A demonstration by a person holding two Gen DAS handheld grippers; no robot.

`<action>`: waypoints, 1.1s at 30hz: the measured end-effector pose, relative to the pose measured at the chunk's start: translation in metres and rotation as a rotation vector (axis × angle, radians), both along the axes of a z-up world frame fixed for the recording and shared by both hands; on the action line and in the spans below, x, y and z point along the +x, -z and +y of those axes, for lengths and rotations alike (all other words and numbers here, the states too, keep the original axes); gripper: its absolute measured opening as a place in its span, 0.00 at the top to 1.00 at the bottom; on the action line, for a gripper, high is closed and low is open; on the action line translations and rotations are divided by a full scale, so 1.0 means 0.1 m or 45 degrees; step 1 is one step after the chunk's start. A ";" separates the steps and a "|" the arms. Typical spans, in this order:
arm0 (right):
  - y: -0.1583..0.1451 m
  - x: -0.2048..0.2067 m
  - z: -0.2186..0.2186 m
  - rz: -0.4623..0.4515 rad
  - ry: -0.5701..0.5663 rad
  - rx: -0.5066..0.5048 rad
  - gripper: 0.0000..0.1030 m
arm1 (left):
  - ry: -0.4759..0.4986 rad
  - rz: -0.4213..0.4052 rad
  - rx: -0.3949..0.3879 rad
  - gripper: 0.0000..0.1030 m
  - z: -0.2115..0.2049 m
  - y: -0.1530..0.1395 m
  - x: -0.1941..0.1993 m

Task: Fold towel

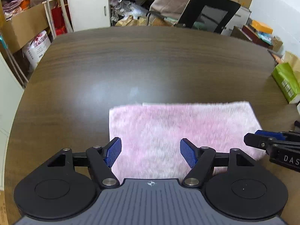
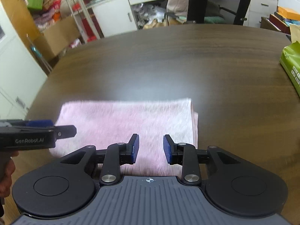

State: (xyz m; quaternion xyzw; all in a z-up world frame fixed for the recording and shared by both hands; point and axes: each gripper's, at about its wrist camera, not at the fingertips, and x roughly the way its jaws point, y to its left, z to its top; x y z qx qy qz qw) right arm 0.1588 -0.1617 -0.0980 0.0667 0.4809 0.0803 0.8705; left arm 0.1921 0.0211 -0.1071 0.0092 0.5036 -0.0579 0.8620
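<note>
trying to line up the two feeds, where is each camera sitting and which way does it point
Left wrist: sits on the left gripper, looking forward over the pink towel across the wooden table; its own open fingers show, and the right gripper enters at right.
Right wrist: sits on the right gripper, facing the same way; the left gripper enters at left.
Shared: towel, table, office chair, green package.
</note>
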 end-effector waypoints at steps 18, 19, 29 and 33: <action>0.18 -0.03 0.02 0.123 0.023 -0.128 0.64 | -0.028 0.042 0.086 0.23 -0.06 0.10 -0.15; 0.20 -0.01 0.01 0.123 0.024 -0.122 0.63 | -0.028 0.054 0.090 0.22 -0.06 0.16 -0.14; -0.04 -0.12 0.07 0.106 0.059 -0.064 0.55 | -0.095 0.077 0.027 0.23 0.01 -0.02 -0.20; -0.24 -0.37 0.14 0.049 0.040 -0.102 0.39 | -0.059 0.045 0.021 0.23 -0.05 -0.23 -0.41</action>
